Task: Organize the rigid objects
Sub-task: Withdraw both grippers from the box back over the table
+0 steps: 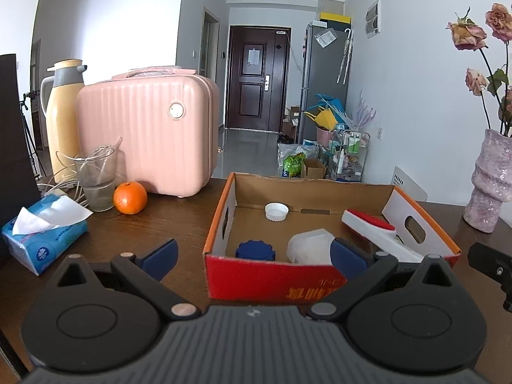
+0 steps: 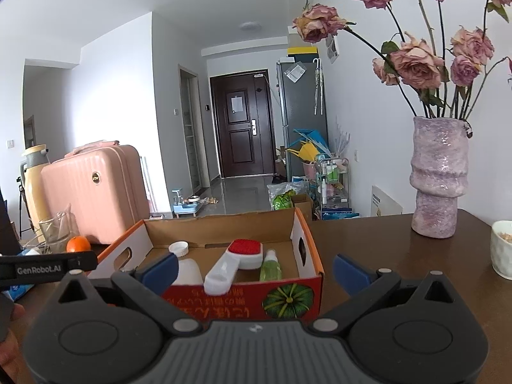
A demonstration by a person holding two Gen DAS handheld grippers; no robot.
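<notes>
A red and orange cardboard box [image 1: 272,275] [image 2: 224,297] stands on the dark wooden table. Inside lie a white cap [image 1: 276,211] [image 2: 179,248], a blue ridged lid [image 1: 256,250], a translucent white container [image 1: 308,245] [image 2: 188,272], a white brush with a red pad [image 1: 371,225] [image 2: 238,260] and a green bottle [image 2: 271,266]. My left gripper [image 1: 254,254] is open and empty just before the box's near wall. My right gripper [image 2: 256,267] is open and empty, a little further back from the box.
An orange [image 1: 130,198], a glass [image 1: 96,179], a tissue pack [image 1: 41,240], a pink case [image 1: 147,134] and a thermos [image 1: 62,112] stand left. A purple vase with dried roses [image 2: 438,179] and a white bowl [image 2: 502,249] stand right. The other gripper [image 2: 48,267] shows at the left.
</notes>
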